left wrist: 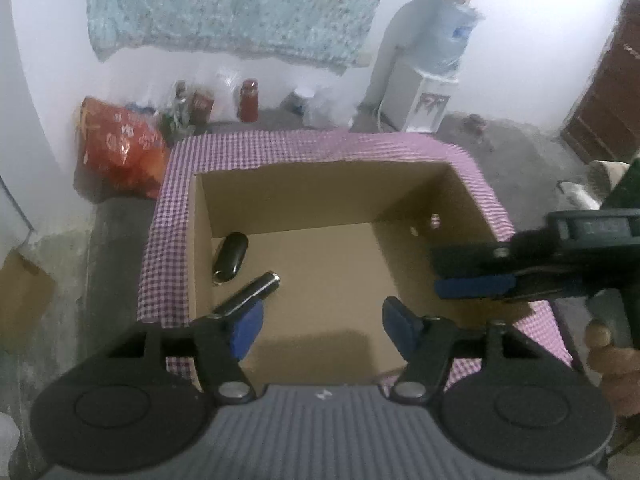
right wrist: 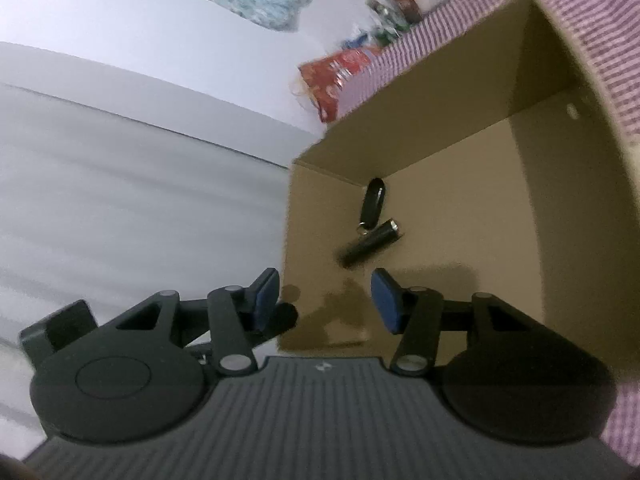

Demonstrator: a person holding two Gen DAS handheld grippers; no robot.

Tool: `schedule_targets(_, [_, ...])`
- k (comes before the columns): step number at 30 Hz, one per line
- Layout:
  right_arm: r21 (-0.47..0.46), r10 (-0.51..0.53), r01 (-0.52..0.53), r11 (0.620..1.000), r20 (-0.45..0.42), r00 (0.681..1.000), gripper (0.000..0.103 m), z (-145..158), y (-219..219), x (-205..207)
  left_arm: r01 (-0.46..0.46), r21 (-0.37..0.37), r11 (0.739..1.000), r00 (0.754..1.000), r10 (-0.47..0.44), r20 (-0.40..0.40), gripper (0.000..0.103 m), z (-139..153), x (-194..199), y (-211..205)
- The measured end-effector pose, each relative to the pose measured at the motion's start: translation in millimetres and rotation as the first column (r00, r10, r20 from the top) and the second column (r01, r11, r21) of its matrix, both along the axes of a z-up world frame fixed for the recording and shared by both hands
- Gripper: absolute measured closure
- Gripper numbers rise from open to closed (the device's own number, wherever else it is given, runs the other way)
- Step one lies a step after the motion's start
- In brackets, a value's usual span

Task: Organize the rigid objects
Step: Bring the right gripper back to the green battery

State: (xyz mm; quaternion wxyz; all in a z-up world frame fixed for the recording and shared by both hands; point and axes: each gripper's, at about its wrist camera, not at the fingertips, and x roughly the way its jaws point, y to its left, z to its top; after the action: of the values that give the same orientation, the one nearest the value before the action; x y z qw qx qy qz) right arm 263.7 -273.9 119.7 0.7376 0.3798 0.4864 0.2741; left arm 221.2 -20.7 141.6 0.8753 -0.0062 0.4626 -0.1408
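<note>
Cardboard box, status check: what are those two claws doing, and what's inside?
Left claw open, empty, over the cardboard box. Right claw open, empty, at its rim. Black key fob and black cylinder on the box floor. Nothing blocking.

White walls (left wrist: 48, 60), grey concrete floor (left wrist: 500, 140), a water dispenser (left wrist: 424, 80) in the corner, floral cloth (left wrist: 240, 4) hanging up.

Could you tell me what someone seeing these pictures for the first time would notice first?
The eye goes to the open cardboard box on the purple checked cloth. Two dark things lie near its left wall: an oval key fob and a black cylinder with a metal end. Both grippers hang open over it, the left gripper at the near edge, the right gripper coming in from the right side.
</note>
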Motion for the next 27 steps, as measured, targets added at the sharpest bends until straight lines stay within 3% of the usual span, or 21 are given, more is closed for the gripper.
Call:
schedule_targets(7, [0.018,-0.029,0.027,0.999,0.121,0.992,0.046,22,-42,-77,0.08,-0.056,0.995,0.994,-0.076,0.077,0.025,5,-63,-5])
schedule_targets(13, [-0.011,-0.094,0.096,0.995,0.134,0.987,0.046,-15,-59,-142,0.146,-0.115,0.983,0.984,-0.132,0.122,0.021,-31,-114,-17])
schedule_targets(21, [-0.195,-0.149,0.164,0.967,0.09,0.985,0.046,-87,-35,-188,0.209,-0.053,0.977,0.97,-0.2,0.141,0.023,-96,-153,-52])
schedule_targets(27, [-0.291,-0.108,0.141,0.946,0.127,0.986,0.046,-94,-8,-186,0.266,0.028,0.964,0.95,-0.267,0.16,0.036,-120,-167,-73])
